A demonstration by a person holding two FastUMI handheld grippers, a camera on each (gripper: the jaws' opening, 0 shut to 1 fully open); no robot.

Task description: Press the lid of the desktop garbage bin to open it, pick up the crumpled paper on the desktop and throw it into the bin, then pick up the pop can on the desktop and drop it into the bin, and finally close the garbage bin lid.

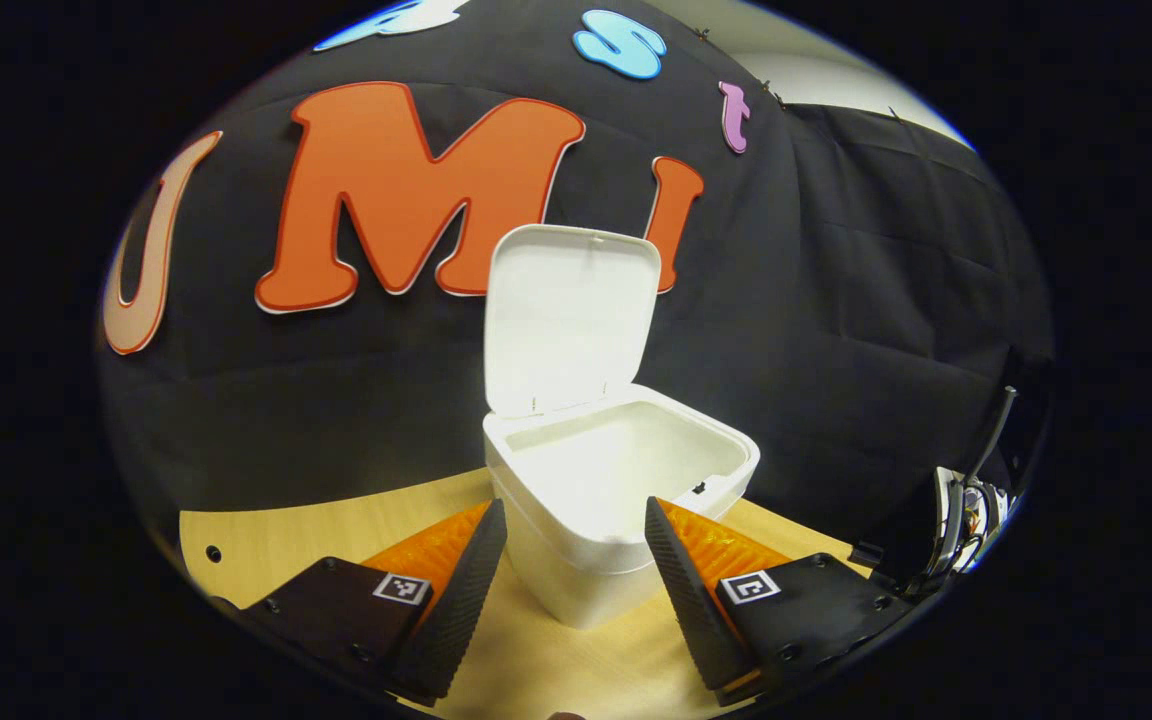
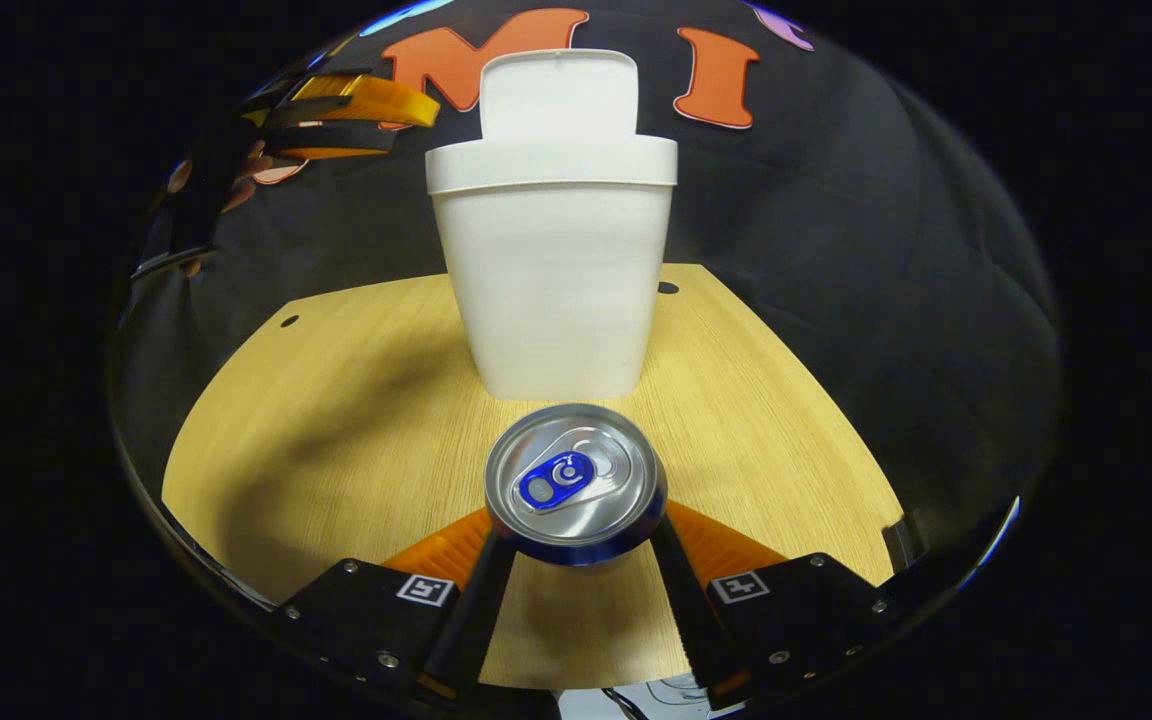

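In the left gripper view, the white garbage bin (image 1: 616, 500) stands at the centre on the desk (image 1: 286, 530), lid (image 1: 571, 315) raised upright; the left gripper (image 1: 576, 560) has its jaws released, apart before the bin.

In the right gripper view, the right gripper (image 2: 576, 545) has its jaws grasping the silver pop can (image 2: 573, 483) at lower centre, with the bin just behind it.

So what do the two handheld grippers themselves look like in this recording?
Both match. The left gripper and the right gripper each have two wedge-shaped fingers with ribbed inner faces, mounted on dark, screw-fastened blocks. Each block carries a small square black-and-white marker. Some cables show at the right edge of the left gripper view.
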